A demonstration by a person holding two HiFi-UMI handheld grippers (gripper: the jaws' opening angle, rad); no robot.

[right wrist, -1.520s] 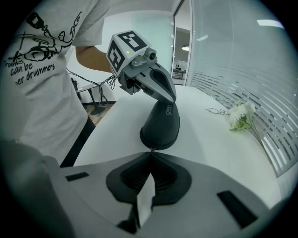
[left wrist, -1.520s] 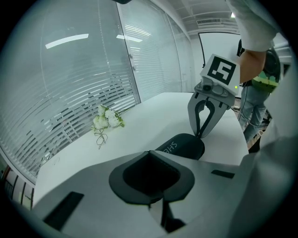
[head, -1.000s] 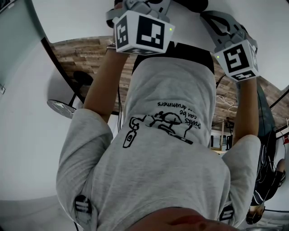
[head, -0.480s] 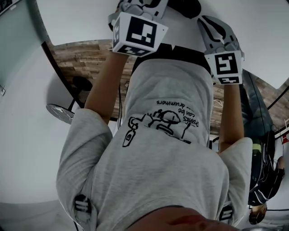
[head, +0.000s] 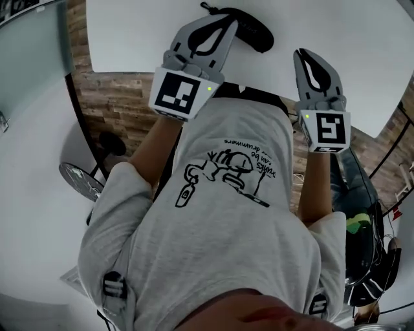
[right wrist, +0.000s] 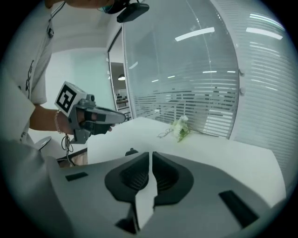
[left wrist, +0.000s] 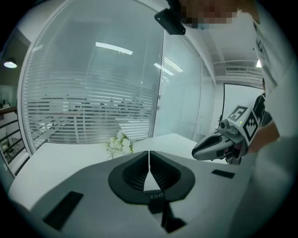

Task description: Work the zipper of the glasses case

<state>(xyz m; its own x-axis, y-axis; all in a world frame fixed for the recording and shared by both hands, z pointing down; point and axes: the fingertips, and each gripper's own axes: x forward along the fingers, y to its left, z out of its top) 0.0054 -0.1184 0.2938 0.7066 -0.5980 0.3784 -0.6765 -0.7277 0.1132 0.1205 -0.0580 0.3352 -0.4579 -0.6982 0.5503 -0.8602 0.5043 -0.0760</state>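
Left gripper (head: 223,21), jaws together, beside glasses case (head: 253,33).

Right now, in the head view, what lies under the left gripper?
The black glasses case, on the white table. Its end at the picture's right shows. The left gripper covers the rest, so whether it is zipped cannot be told.
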